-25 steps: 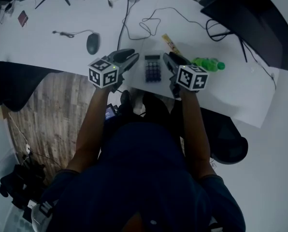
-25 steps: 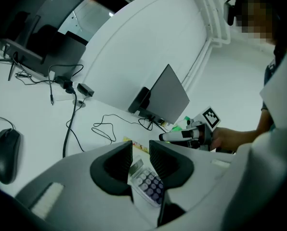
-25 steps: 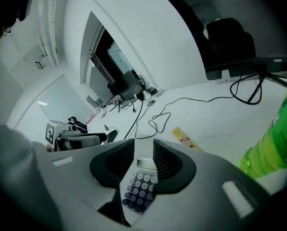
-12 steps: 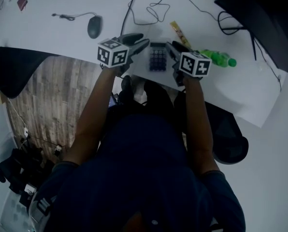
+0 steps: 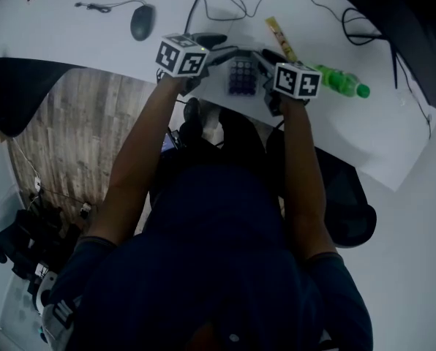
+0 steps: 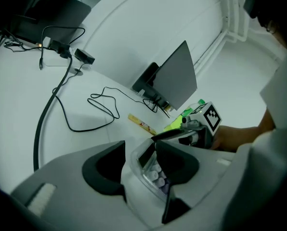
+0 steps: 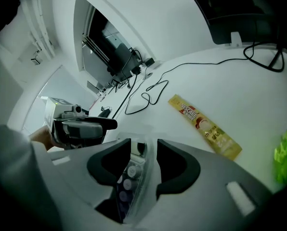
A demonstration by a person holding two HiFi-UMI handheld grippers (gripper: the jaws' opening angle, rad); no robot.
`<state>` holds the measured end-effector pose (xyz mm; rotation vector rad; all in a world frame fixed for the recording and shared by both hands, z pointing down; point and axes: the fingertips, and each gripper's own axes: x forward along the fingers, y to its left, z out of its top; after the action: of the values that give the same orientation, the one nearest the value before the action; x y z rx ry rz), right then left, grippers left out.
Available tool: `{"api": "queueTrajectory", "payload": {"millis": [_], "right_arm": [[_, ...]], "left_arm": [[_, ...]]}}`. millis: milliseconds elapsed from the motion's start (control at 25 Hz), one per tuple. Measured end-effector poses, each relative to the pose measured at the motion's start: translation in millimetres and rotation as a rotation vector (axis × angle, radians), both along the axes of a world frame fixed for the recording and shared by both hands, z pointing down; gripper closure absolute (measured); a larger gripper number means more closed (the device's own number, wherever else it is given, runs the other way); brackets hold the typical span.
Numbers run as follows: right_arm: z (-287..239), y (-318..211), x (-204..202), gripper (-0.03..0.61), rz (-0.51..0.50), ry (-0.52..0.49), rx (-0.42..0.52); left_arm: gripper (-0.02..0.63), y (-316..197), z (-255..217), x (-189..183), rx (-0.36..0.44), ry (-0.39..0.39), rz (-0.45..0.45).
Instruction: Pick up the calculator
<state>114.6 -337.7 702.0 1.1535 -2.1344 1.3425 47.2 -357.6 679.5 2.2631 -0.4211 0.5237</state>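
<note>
The calculator (image 5: 241,77), dark with rows of pale keys under a clear cover, lies on the white table (image 5: 94,39) near its front edge. My left gripper (image 5: 229,52) is at its left side with jaws opening. In the left gripper view the calculator (image 6: 150,170) lies in the gap of the left gripper (image 6: 141,165), and neither pad presses on it. My right gripper (image 5: 260,55) is at the calculator's right side. In its own view, the right gripper (image 7: 142,163) has its jaws apart around the calculator's edge (image 7: 130,173).
A green bottle (image 5: 340,82) lies right of the right gripper. A yellow sachet (image 5: 280,37) lies just behind the calculator. A mouse (image 5: 142,22) sits to the left and black cables (image 5: 236,6) trail behind. A dark monitor (image 6: 175,78) stands further back.
Both grippers have sunk toward the table and closed in on the calculator from either side. The left gripper's jaws have spread wider.
</note>
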Motion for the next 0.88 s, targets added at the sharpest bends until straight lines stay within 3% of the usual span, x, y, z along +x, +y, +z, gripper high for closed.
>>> {"api": "queueTrajectory", "payload": {"millis": [520, 680, 880], "right_arm": [[11.0, -5.2, -13.0, 0.428, -0.02, -0.047, -0.008], [10.3, -2.5, -14.8, 0.427, -0.021, -0.045, -0.015], [0.1, -0.1, -17.4, 0.428, -0.016, -0.031, 0.017]], "left_arm": [[0.438, 4.8, 24.9, 16.9, -0.047, -0.066, 0.026], [0.499, 2.9, 27.5, 11.9, -0.024, -0.105, 0.026], [0.499, 4.4, 17.5, 8.5, 0.017, -0.102, 0.024]]}}
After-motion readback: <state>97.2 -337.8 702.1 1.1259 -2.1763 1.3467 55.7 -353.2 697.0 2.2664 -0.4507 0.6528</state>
